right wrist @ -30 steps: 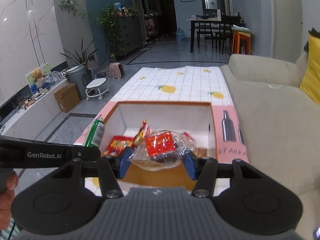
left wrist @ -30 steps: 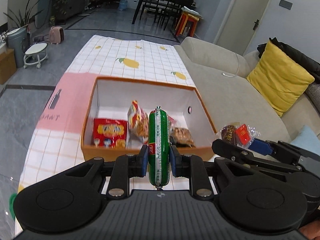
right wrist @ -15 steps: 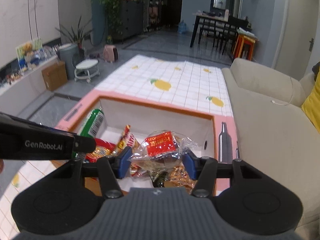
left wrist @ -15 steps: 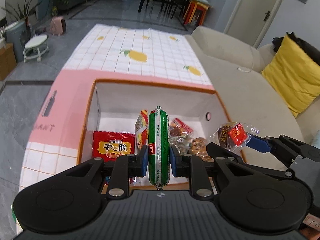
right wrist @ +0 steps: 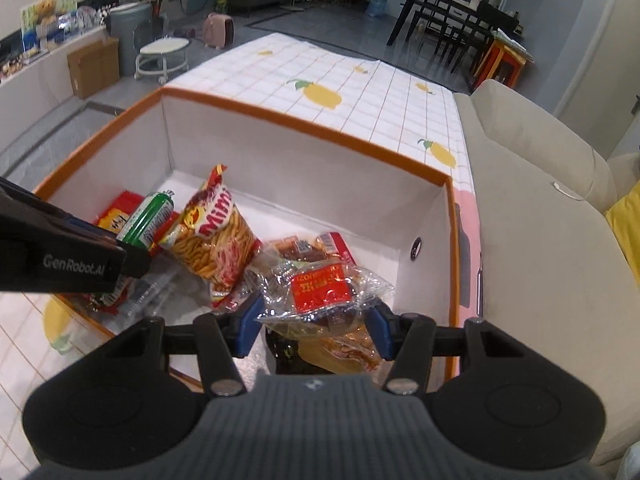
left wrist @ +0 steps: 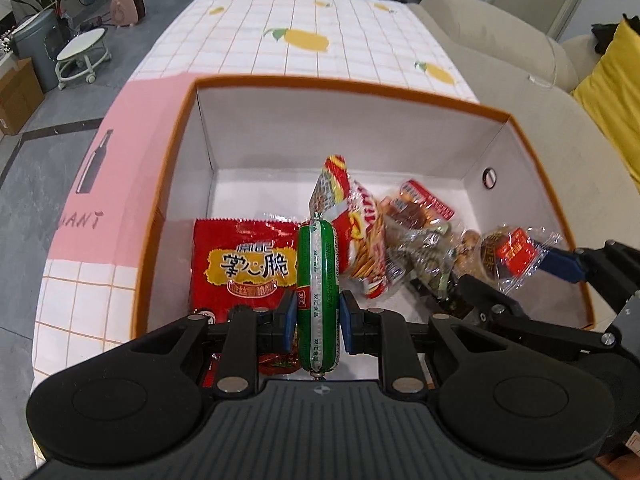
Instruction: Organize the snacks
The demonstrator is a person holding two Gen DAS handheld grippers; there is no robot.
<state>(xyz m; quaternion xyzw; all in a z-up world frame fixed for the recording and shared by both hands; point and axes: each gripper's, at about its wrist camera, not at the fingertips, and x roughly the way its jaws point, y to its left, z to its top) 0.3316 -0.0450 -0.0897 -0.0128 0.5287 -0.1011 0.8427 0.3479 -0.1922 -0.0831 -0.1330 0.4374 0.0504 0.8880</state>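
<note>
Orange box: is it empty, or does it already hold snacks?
Not empty. The orange box has no lid on and holds a red chip packet, a Mimi sticks bag and other wrapped snacks on its floor.

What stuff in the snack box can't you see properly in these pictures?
- Red noodle bag: left wrist view, its lower edge is hidden behind the left gripper.
- Snacks under the clear packet: right wrist view, that packet and the right gripper cover them.
- Pile of wrappers: left wrist view, too crumpled to read.
- Orange box: its near wall is hidden by the grippers in both views.
</note>
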